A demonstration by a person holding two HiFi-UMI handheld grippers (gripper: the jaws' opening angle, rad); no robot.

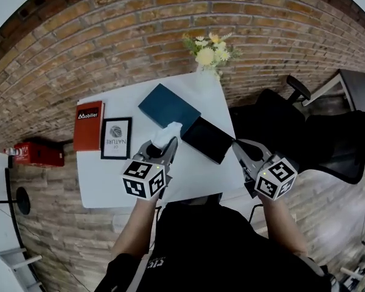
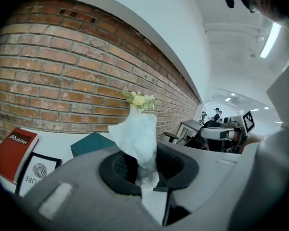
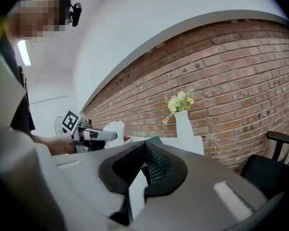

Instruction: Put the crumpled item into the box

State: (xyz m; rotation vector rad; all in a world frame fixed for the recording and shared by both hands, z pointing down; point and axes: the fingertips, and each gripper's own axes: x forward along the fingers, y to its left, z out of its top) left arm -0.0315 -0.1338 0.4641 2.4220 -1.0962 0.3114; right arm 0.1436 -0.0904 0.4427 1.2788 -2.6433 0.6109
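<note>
Two tools in play here, and only one is busy. The left tool [image 2: 143,161] is clamped on the crumpled item [image 2: 136,129], a white wad of tissue-like paper, soft and creased, poking up out of the jaws. The right tool [image 3: 145,148] has its jaws pinched together with nothing in them. In the head view its tip sits by the right corner of the box [image 1: 208,140], but it's hard to say if it touches.

Progress-wise, the pickup is done and the drop-off isn't. The wad hangs over the counter [image 1: 109,184] just beside the box's left edge, not inside. What's left, by the look of it, is getting it over the opening and letting go.

The box is black, shallow and rectangular, open on top, with a matte look. A flat teal slab [image 1: 168,105] lies next to it, probably the lid. The counter is smooth and white, with a rough brick wall [image 1: 109,53] behind.
</note>
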